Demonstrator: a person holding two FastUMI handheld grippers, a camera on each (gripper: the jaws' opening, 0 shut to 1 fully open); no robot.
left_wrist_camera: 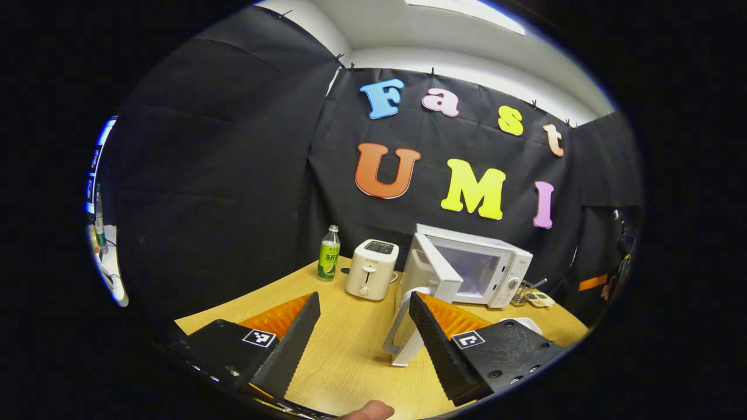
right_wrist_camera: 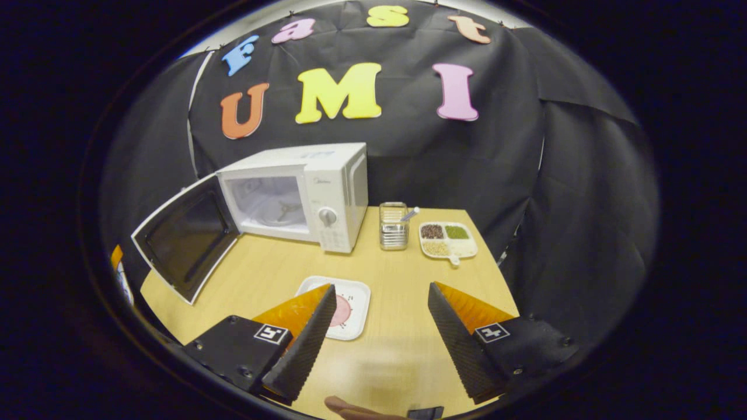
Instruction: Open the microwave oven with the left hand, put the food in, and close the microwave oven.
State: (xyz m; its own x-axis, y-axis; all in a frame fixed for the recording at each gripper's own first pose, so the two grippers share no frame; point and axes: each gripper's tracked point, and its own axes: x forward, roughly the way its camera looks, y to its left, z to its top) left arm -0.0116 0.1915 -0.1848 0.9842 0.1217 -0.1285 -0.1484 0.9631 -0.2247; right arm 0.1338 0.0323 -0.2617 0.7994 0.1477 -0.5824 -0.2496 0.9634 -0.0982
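Microwave (right_wrist_camera: 297,195) already open, door (right_wrist_camera: 187,236) swung wide; food not yet inside.

Right tool (right_wrist_camera: 382,326): released, fingers spread, nothing between them. Directly ahead and just beneath the left finger, white plate (right_wrist_camera: 350,303) with pinkish food (right_wrist_camera: 341,309), flat on the counter (right_wrist_camera: 262,262), partly hidden by that finger. Farther ahead and left of the tool, the open cavity, well apart from the plate. Ahead and slightly right, a metal holder (right_wrist_camera: 394,233) and a sectioned dish of grains (right_wrist_camera: 448,239).

Left tool (left_wrist_camera: 365,332): also released, fingers wide, gripping nothing. Just ahead of the right finger, the door (left_wrist_camera: 417,291) seen edge-on. Beyond and left, a toaster (left_wrist_camera: 372,268) and a green-labelled bottle (left_wrist_camera: 328,254).

Likely next: pinching the plate by its rim and carrying it in.

Risks, as judgement only:
- Thin rim lying flat on the counter, so fingers could slide over it or tip the plate, spilling the food.
- Tilt during the carry could let the food slip.
- Door standing beside the path; clipping it could swing it partly closed.
- Plate catching the cavity's sill on entry.
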